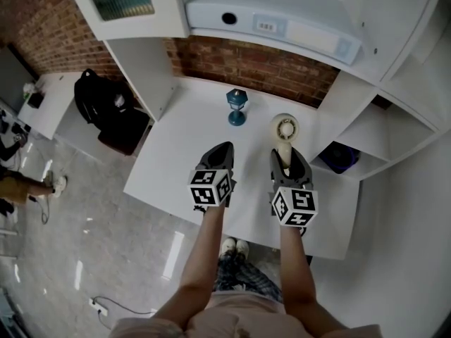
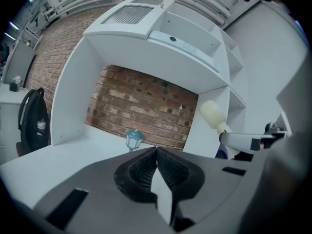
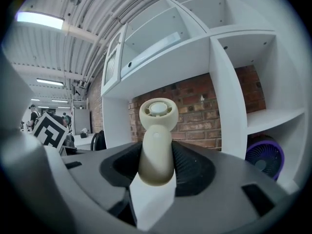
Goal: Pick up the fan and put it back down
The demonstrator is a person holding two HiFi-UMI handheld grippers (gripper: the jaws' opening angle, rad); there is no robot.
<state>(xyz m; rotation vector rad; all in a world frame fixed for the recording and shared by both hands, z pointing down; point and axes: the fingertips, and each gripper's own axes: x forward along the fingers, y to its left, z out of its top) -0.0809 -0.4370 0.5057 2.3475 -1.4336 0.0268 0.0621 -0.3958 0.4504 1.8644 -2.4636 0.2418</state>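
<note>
The handheld fan (image 3: pixel 156 145) looks like smooth, matt cream plastic. The right gripper (image 3: pixel 156 155) has black, finely ribbed pads (image 3: pixel 189 167) in a matt grey plastic body. The desk (image 1: pixel 183 146) is smooth white, the far wall (image 1: pixel 246 62) rough red brick, the floor (image 1: pixel 91 210) glossy.

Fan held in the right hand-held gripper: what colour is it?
The fan is cream all over, best seen in the right gripper view.

Small cream handheld fan (image 1: pixel 285 129): round head, stubby handle. Handle clamped betw right tongs (image 3: pixel 156 161), head pointing fwd, held clear above table (image 1: pixel 176 153).
</note>
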